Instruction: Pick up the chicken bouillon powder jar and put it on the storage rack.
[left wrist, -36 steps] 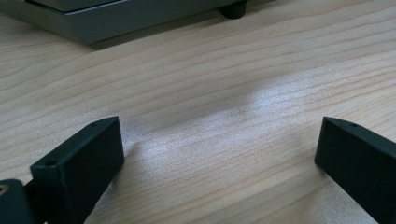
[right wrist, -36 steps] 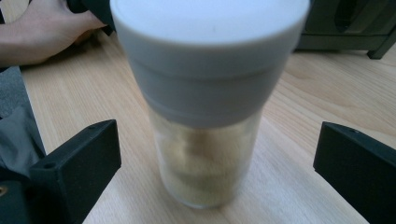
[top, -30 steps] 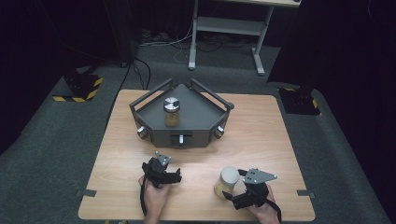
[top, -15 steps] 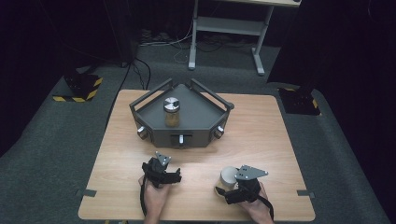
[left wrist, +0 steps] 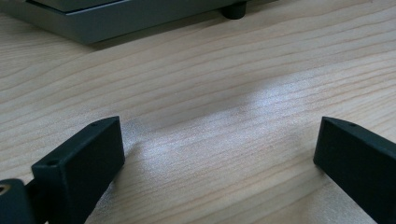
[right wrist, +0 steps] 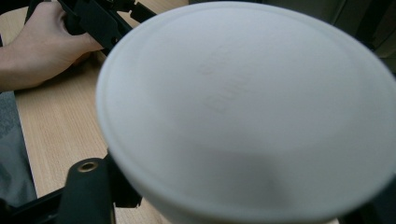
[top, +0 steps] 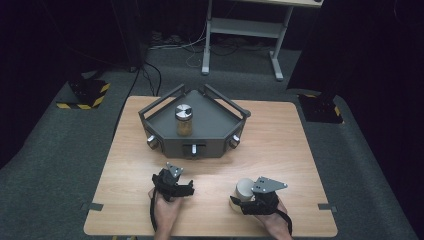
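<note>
— Right gripper (top: pixel 246 204)? Clamped on the white cup (top: pixel 244 190), jaws just closed around it, cup between them.

— Where from the grey tray (top: pixel 165 145)?

— Well in front, toward the near right of the table (top: pixel 290 150); jar (top: pixel 183 120) standing inside the tray.

— Left gripper (left wrist: pixel 215 154)?

— Spread wide, nothing between, resting in front of the tray.

— Best way on?

— Probably: hold firm without crushing the thin wall, lift straight, keep upright, clear the tray's rim before any move toward the jar.
</note>
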Demonstrator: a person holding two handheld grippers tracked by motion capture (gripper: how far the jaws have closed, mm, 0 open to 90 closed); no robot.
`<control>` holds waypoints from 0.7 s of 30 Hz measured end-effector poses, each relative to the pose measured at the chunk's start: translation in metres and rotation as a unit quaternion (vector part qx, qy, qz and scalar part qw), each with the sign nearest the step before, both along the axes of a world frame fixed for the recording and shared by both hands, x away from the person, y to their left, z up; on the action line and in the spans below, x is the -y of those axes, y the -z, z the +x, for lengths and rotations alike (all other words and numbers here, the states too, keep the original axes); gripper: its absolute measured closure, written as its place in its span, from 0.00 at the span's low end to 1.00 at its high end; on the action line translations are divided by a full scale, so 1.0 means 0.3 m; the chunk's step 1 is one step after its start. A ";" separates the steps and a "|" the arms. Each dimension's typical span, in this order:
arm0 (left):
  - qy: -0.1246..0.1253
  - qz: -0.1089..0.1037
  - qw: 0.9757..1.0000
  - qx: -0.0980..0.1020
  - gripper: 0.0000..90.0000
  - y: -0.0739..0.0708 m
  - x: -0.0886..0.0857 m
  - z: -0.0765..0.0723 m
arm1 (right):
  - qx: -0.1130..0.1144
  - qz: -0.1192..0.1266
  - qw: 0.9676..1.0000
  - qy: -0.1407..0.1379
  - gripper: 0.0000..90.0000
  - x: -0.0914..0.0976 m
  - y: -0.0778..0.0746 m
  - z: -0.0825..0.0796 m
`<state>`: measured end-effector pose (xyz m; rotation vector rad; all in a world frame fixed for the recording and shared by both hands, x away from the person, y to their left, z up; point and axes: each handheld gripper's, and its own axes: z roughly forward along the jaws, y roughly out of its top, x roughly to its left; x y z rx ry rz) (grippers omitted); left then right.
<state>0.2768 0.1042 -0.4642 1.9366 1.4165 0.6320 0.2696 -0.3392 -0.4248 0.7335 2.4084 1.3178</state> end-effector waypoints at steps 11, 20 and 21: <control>0.000 0.000 1.000 0.000 0.02 0.000 0.000 0.000 | -0.002 0.001 1.000 -0.003 0.38 0.003 -0.003 0.007; 0.001 -0.001 1.000 0.001 0.02 0.000 -0.002 0.000 | 0.001 0.002 1.000 -0.001 0.38 -0.004 -0.001 -0.001; 0.001 -0.001 1.000 0.001 0.02 0.000 -0.002 0.000 | 0.001 0.001 1.000 -0.002 0.38 -0.005 -0.002 0.000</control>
